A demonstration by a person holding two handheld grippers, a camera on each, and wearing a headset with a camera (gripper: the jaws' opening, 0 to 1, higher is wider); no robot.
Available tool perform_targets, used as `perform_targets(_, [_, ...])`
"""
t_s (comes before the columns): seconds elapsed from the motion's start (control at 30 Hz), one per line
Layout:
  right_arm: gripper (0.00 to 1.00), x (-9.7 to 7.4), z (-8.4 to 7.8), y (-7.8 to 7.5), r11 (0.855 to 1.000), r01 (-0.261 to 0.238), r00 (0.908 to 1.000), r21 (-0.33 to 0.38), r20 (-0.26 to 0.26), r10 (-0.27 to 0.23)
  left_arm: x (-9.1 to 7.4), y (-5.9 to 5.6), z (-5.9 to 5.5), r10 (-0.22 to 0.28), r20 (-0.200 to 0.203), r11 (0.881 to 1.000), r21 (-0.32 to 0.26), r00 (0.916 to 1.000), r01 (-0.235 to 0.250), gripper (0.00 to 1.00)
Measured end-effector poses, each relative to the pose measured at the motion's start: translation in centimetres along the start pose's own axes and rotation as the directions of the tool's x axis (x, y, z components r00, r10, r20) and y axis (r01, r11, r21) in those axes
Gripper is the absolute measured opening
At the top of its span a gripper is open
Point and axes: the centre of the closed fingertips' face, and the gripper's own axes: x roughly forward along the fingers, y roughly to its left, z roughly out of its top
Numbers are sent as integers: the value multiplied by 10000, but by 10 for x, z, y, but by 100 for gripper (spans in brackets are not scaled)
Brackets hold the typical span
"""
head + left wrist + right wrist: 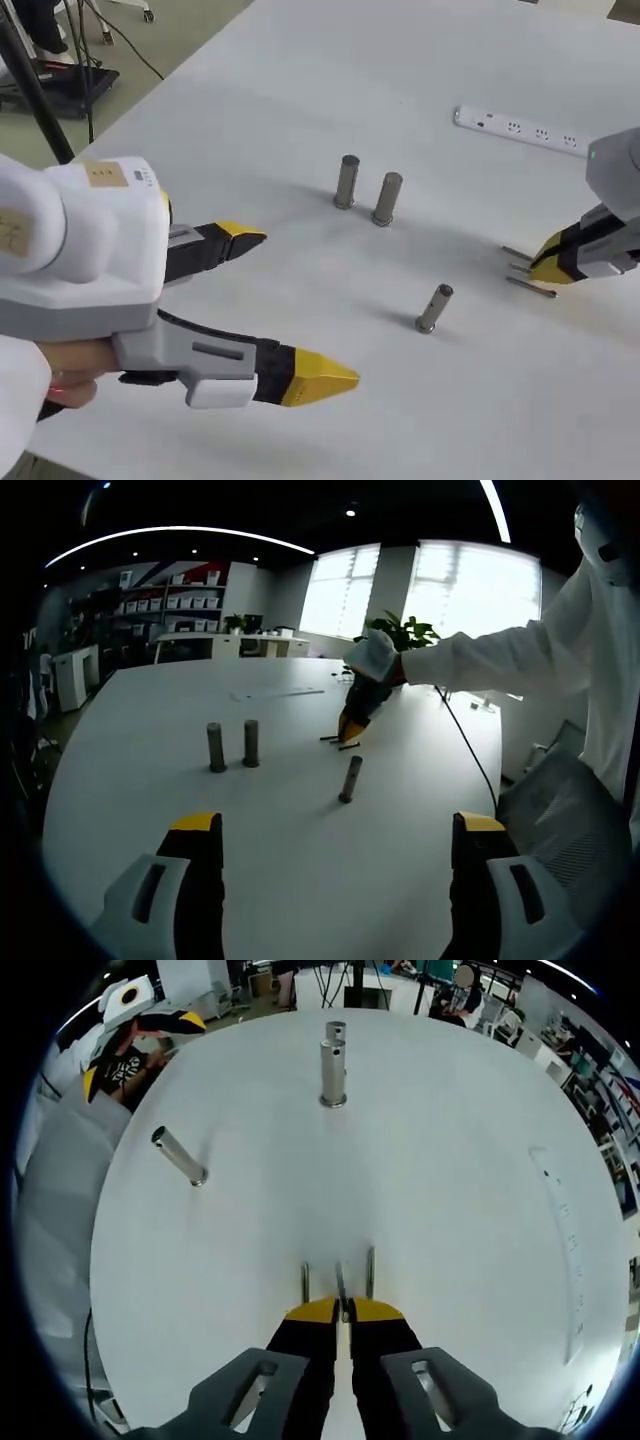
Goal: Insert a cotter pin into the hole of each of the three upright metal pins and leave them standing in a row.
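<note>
1. The right gripper [345,1310] is resting low over the table [250,90]. Its jaws are drawn almost together and appear to be pinching the near end of the middle cotter pin [341,1282].
2. In the right gripper view, that cotter pin is lying flat with its long axis pointing to 12 o'clock, in line with the jaws. The left cotter pin [305,1280] and the right cotter pin [370,1270] are lying parallel just beside it.
3. All three metal pins are standing apart from the cotter pins. The near paired pin [333,1072] and the far paired pin [335,1032] are lining up at 12 o'clock from the right gripper. The lone metal pin [180,1155] is standing at about 10 o'clock.
4. The lone metal pin looks like the closest target. In the head view it is sitting at roughly 8 o'clock from the right gripper. To meet the cross hole near the pin's top, the cotter pin is probably going to need lifting, kept level, with its tip leading.
5. The left gripper [290,305] is hovering with its jaws spread wide, holding nothing. In its own view the metal pins are standing well apart from it, between 11 and 1 o'clock. So the right gripper is the one nearer the cotter pins.
</note>
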Motion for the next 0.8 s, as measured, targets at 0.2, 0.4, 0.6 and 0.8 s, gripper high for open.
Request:
perform_targets(0.2, [0,1,0,5,9988,65,10000,-475,29,-64,2,-3,-2,-72,-70,10000,30,9999,72,94])
perform_targets(0.4, [0,1,1,7,9966,227,9995,-795,-203,-244,0,-1,2,-42,114,10000,5,9999,42,93])
perform_targets(0.6, [0,1,1,7,9853,426,9979,-1655,-407,-500,-2,1,4,3,203,10000,89,9998,-5,94])
perform_targets(0.8, [0,-1,-1,0,9865,1005,9940,-1290,-295,-1051,-1,4,1,36,136,10000,0,9999,-36,90])
